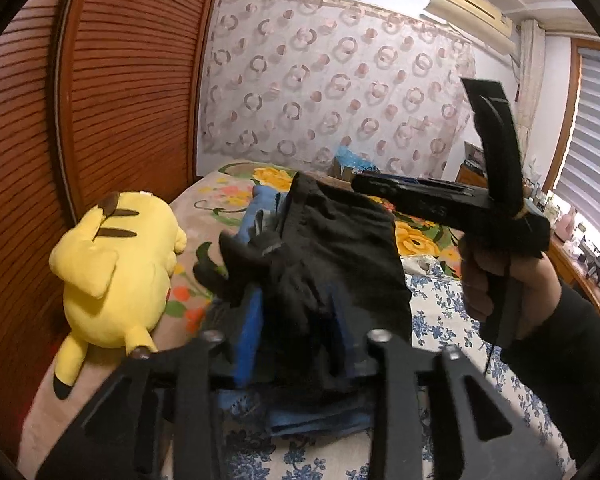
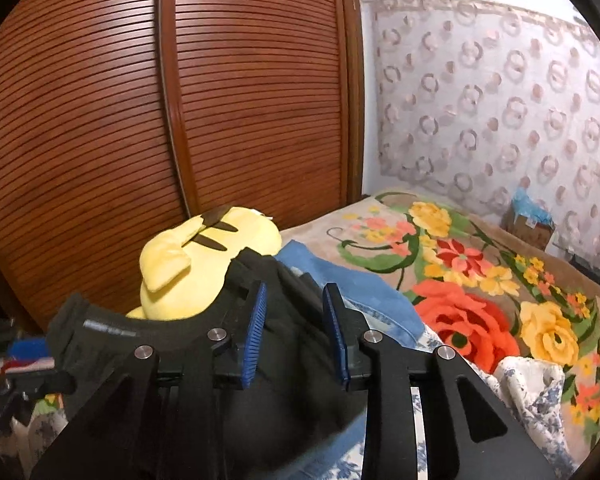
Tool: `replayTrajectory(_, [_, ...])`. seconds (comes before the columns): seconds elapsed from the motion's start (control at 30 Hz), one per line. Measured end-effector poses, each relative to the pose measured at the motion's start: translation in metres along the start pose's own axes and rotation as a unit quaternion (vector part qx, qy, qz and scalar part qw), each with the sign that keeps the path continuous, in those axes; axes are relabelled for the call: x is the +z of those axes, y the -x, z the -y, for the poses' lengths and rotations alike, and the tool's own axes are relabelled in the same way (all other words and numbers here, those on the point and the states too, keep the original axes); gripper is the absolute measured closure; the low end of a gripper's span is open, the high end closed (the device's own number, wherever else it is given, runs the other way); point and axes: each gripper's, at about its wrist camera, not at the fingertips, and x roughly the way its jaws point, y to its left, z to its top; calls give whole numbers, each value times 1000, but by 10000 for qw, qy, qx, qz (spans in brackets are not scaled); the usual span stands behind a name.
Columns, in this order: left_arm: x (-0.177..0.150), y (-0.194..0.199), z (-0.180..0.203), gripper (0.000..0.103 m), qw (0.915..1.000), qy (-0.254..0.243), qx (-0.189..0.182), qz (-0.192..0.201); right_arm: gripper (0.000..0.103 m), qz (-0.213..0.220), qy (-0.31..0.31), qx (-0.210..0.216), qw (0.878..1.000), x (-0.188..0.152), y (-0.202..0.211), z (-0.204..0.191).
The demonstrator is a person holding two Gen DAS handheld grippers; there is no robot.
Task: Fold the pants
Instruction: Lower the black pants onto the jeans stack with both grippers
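Black pants (image 1: 332,264) lie bunched on a pile of blue clothes (image 1: 320,416) on the bed. My left gripper (image 1: 296,328) is at the near edge of the pile, with black cloth lying between and over its blue-padded fingers, and I cannot tell if it grips. My right gripper (image 2: 296,332) is open just above the black pants (image 2: 292,384), with a gap between its blue pads (image 2: 254,332). In the left wrist view the right gripper's body (image 1: 452,204) is held by a hand at the right, above the bed.
A yellow plush toy (image 1: 116,280) lies left of the pile against the brown slatted wardrobe (image 1: 100,100). The bed has a floral blanket (image 2: 480,292) and a blue-and-white sheet (image 1: 440,312). A cardboard box (image 2: 530,226) stands by the patterned curtain.
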Motion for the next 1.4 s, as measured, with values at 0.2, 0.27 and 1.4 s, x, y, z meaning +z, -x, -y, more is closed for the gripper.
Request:
replayTrajectory(0.2, [12,-3,6,40,9999,-154,-13,20,75,-108,108,45,9999,-14,10,1])
replayTrajectory(0.27, [13,-8,7,40,9998,-205,-8,-26,75,-152,94,101,9998,-19,10,2])
replayTrajectory(1.4, [-11,-5,-10,40,9975,-384,558,-206,73,-184,-438,-148,9988,-46,44,-20])
